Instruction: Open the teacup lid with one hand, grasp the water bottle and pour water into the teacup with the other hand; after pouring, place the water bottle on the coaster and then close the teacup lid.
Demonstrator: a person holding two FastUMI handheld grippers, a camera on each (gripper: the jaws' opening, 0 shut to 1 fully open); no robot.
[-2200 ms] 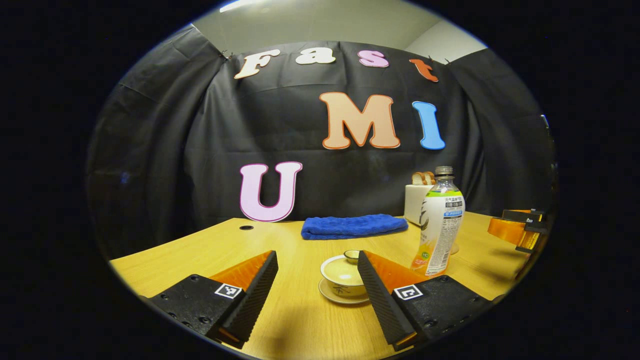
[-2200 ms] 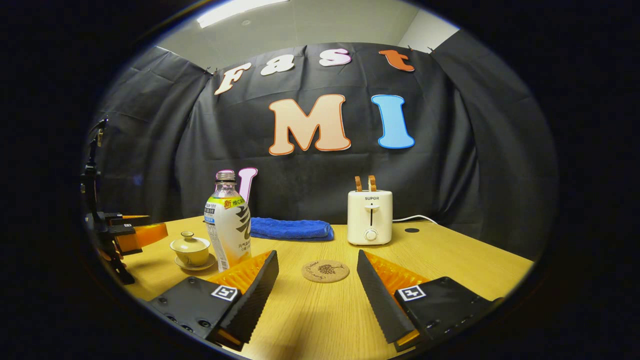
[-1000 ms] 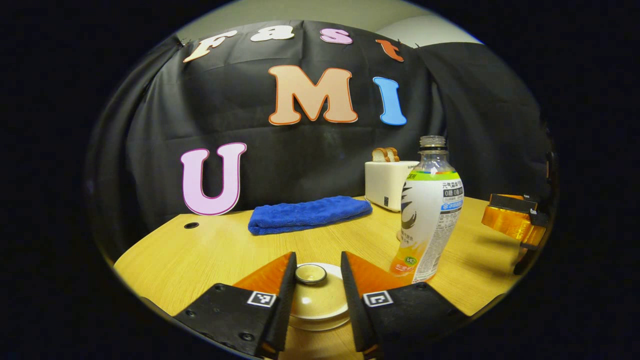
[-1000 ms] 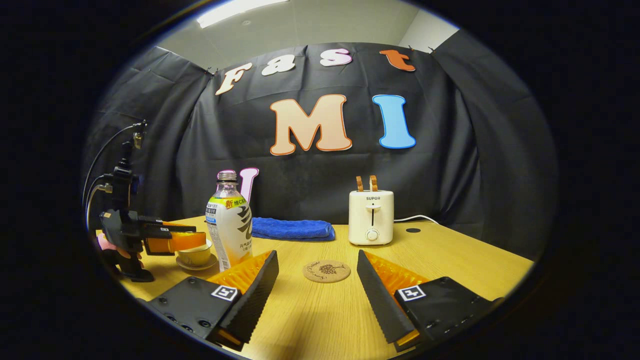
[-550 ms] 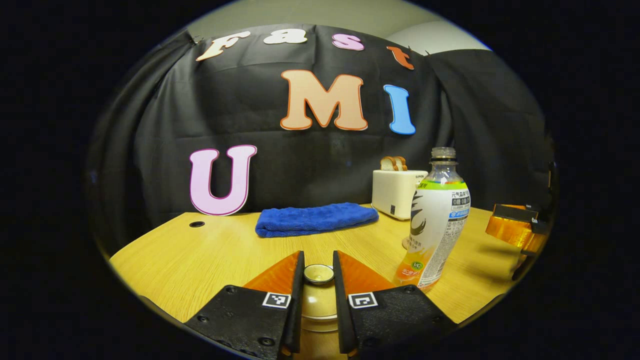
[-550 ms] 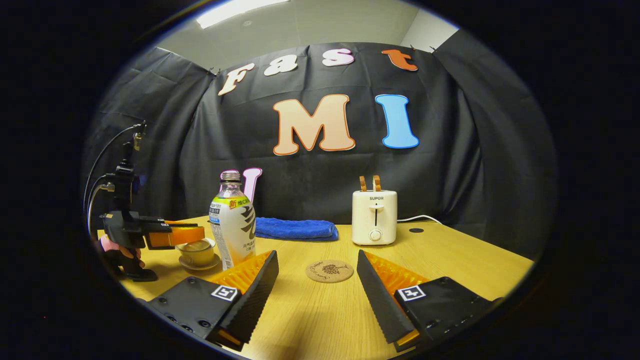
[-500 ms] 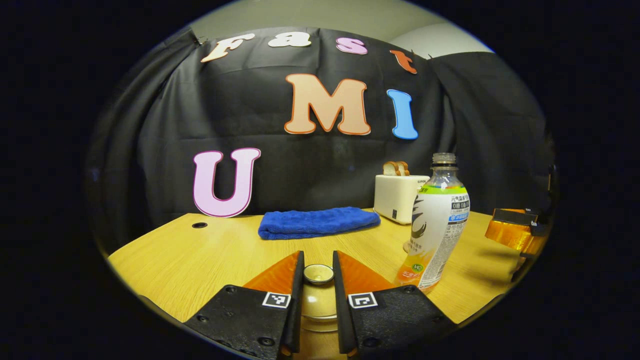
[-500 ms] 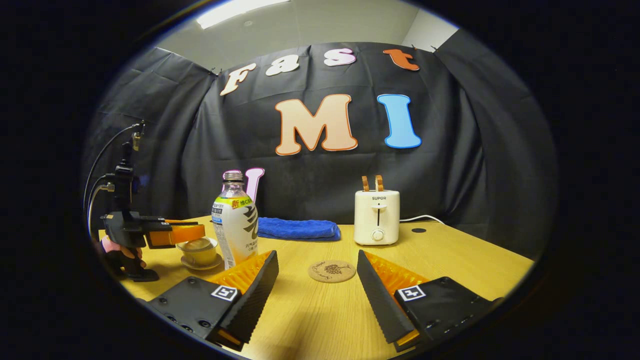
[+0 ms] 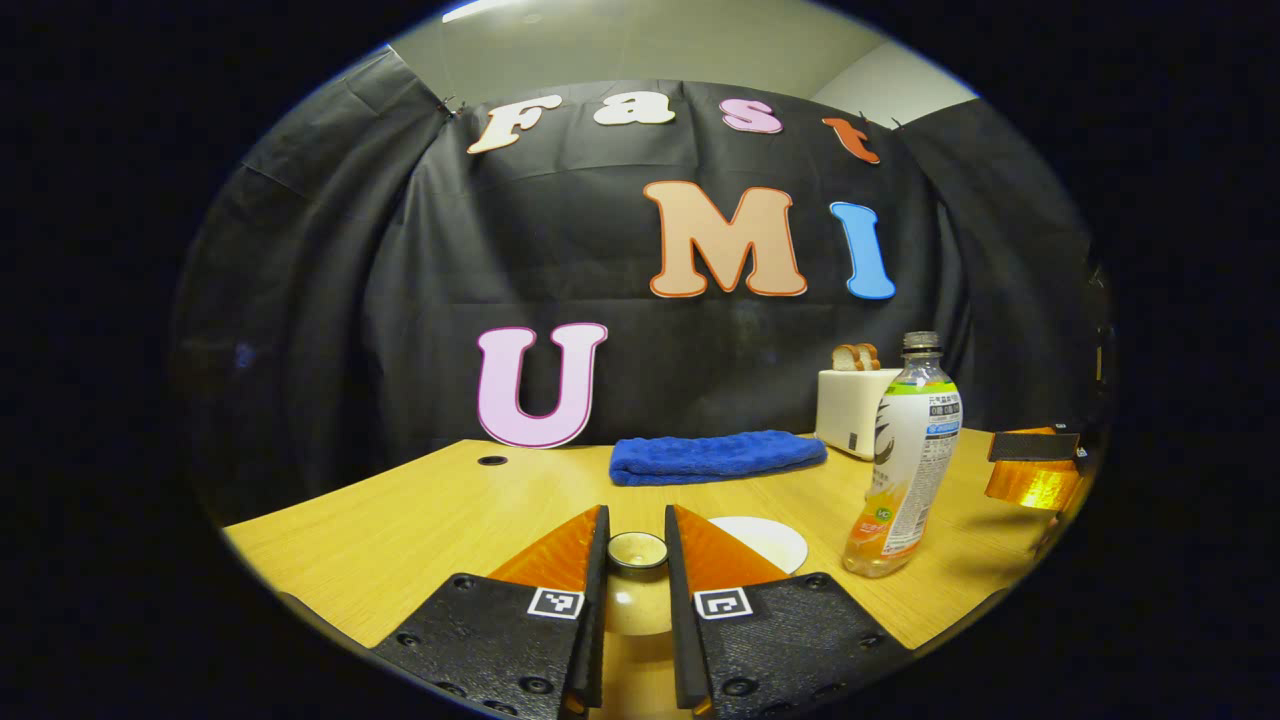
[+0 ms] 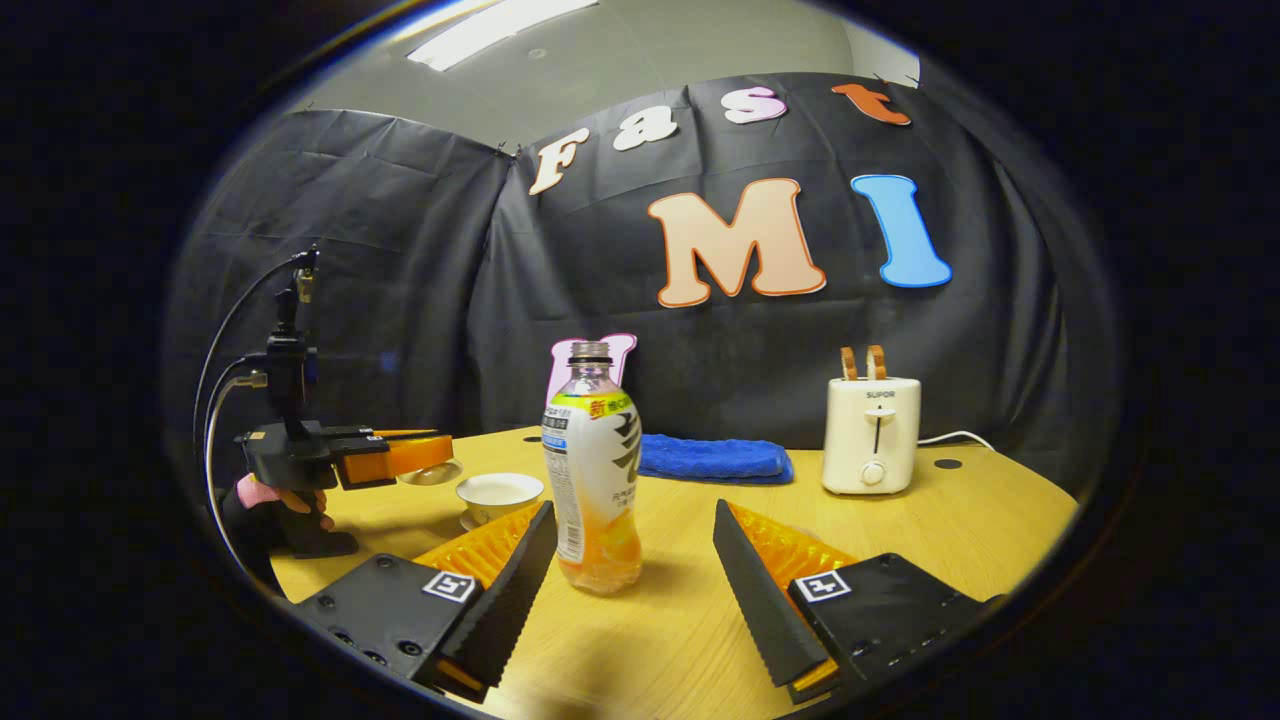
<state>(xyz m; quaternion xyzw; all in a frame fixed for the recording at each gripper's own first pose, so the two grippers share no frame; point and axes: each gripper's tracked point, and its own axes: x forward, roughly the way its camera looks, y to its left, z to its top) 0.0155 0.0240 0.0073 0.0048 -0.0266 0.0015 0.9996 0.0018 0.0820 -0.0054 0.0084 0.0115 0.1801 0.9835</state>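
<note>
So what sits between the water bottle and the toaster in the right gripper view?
In the right gripper view, the folded blue towel lies on the table between the water bottle and the toaster, back near the wall.

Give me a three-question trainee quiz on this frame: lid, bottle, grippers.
1. True or false: the teacup lid rests on the teacup.
2. What stands between the right gripper's open fingers? A) toaster B) water bottle C) blue towel
3. Fill in: the left gripper is shut on the lid's ____.

Key: 1 false, it is held above the table, off the open cup. 2 B, untouched. 3 knob.
</note>
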